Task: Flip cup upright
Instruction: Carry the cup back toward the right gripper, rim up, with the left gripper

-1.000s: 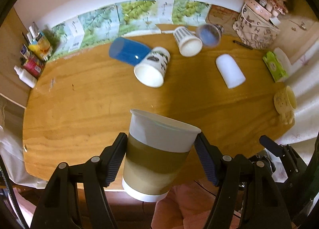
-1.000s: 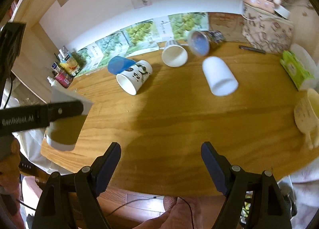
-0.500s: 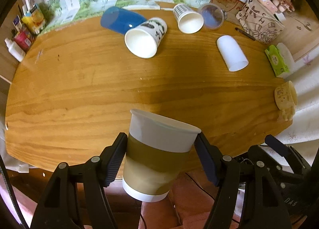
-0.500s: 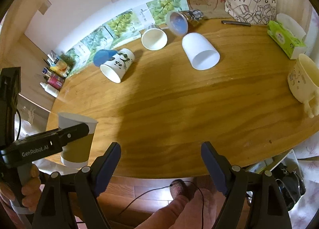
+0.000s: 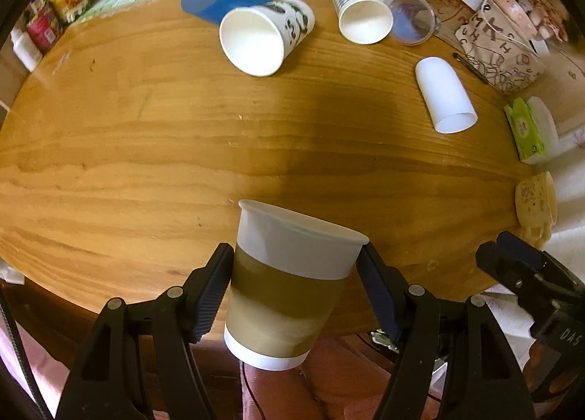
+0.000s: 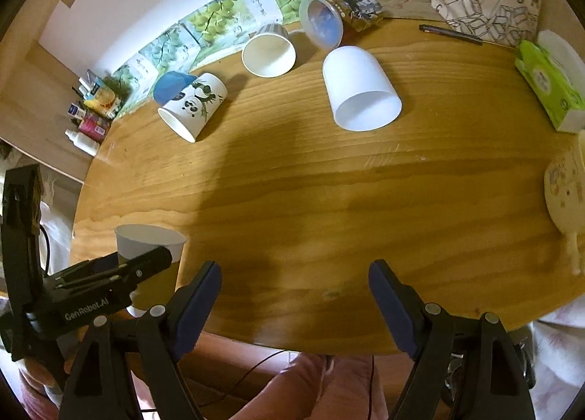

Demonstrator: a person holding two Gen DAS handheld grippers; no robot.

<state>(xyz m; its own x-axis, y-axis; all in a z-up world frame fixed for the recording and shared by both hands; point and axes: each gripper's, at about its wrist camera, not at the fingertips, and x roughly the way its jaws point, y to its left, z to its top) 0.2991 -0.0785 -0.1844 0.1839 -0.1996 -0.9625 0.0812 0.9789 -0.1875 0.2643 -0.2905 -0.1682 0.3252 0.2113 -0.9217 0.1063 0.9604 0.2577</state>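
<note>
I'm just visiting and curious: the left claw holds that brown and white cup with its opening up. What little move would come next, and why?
Probably lower it onto the table and let go. The left gripper grips the brown and white cup mouth-up, its base seemingly hanging past the near edge, so it likely must come forward first.

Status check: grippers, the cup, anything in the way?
Left gripper shut on brown cup, rim up, over table's near edge. Right gripper open, empty. Landing spot clear; other cups lie far back.
</note>
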